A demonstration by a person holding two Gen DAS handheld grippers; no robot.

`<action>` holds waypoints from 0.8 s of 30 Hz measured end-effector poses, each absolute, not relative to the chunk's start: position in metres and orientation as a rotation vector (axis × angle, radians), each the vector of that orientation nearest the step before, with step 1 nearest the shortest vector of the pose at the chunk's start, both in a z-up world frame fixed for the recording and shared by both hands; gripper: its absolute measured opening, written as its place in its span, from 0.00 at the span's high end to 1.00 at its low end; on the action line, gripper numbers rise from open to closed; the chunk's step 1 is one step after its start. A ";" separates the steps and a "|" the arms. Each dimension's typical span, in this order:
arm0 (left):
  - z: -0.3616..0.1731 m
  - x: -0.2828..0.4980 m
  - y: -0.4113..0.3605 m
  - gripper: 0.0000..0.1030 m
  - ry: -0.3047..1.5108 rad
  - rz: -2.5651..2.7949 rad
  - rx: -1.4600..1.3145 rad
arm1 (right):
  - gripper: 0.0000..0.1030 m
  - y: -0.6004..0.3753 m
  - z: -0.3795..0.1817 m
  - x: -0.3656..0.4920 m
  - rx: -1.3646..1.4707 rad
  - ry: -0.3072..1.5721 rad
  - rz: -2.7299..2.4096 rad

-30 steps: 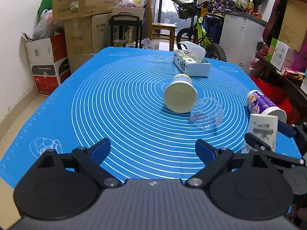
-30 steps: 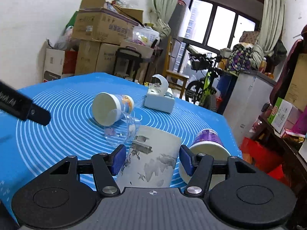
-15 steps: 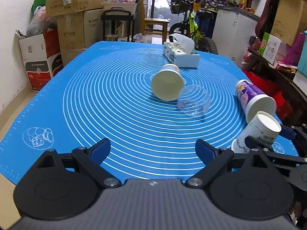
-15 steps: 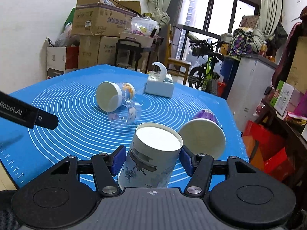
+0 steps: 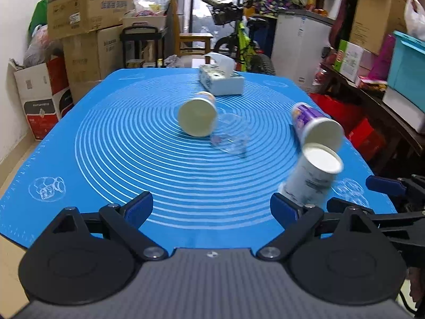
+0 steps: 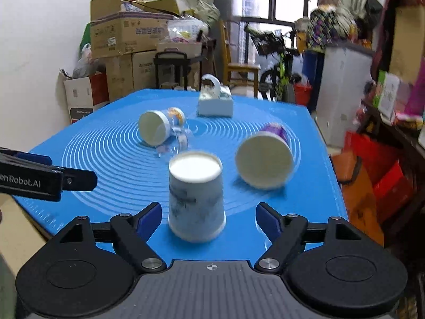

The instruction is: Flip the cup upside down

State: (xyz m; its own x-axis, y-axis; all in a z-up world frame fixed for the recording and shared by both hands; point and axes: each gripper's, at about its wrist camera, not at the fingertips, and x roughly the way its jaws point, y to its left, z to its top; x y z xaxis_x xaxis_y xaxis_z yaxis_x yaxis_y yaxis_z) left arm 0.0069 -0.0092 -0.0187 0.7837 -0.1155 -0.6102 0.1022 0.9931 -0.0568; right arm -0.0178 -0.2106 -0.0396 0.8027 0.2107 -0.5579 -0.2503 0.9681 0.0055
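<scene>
A white paper cup with grey ink print (image 6: pixel 196 196) stands upside down on the blue mat (image 6: pixel 111 148), rim down, base up. My right gripper (image 6: pixel 209 216) is open around it, fingers apart from its sides. In the left wrist view the same cup (image 5: pixel 309 176) is at the right, beside my open, empty left gripper (image 5: pixel 211 207). A purple cup (image 6: pixel 265 156) lies on its side to the right. A yellow-printed cup (image 6: pixel 156 129) and a clear plastic cup (image 6: pixel 176 142) lie on their sides further back.
A tissue box (image 6: pixel 215 102) sits at the far side of the mat. The left gripper's finger (image 6: pixel 47 178) reaches in from the left in the right wrist view. Cardboard boxes (image 5: pixel 87 8), a bicycle (image 5: pixel 239 40) and shelves surround the table.
The right gripper set the printed cup down upside down on the mat and opened, letting it go. The left gripper stayed open and shifted slightly.
</scene>
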 end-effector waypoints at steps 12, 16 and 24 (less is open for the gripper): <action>-0.029 -0.033 -0.039 0.08 0.675 -0.188 0.033 | 0.21 -0.237 -0.039 -0.052 -0.031 0.679 0.196; -0.029 -0.035 -0.041 0.08 0.680 -0.191 0.032 | 0.21 -0.238 -0.039 -0.057 -0.038 0.688 0.203; -0.031 -0.036 -0.042 0.09 0.680 -0.187 0.038 | 0.21 -0.240 -0.040 -0.057 -0.029 0.691 0.203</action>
State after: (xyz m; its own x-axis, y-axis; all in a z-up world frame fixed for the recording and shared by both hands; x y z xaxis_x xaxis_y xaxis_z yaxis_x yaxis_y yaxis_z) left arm -0.0365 -0.0415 -0.0309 0.7612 -0.1595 -0.6286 0.1844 0.9825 -0.0261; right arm -0.0566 -0.2400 -0.0404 0.7515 0.1758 -0.6358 -0.1951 0.9800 0.0404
